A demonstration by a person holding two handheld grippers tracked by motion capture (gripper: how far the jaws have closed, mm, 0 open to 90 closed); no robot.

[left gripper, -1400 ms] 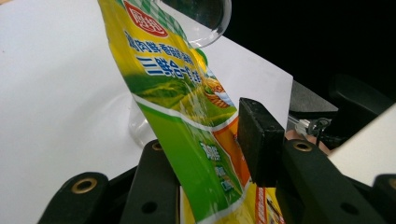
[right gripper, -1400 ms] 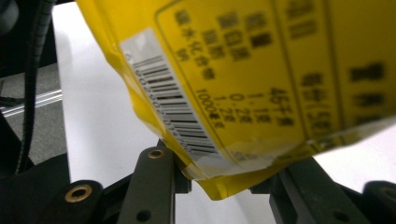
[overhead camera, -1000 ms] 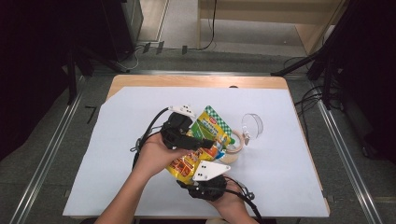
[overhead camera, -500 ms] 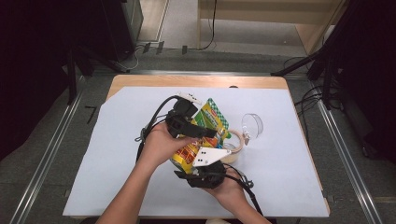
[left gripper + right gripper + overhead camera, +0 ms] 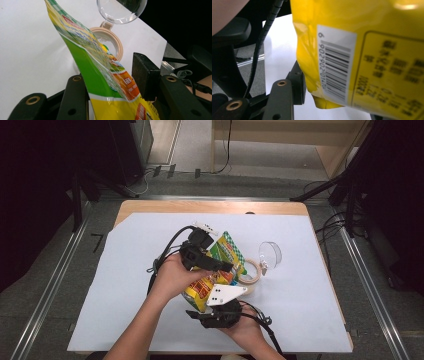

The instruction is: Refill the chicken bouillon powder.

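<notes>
Left claw [image 5: 212, 262], right claw [image 5: 212, 307] hold snack bag [image 5: 220, 265] lengthwise, top pointing away.

Between the black left gripper [image 5: 110, 82] jaws, the bag [image 5: 100, 75] is yellow, green and orange, green-checked beyond them; ahead, a beige ring [image 5: 117, 45] with a clear lid [image 5: 120, 10].

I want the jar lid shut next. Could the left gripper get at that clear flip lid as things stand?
Probably not yet. The left gripper has the snack bag between its jaws, and the bag hangs in front of the jar's clear lid. It would need to let go of the bag first.
</notes>
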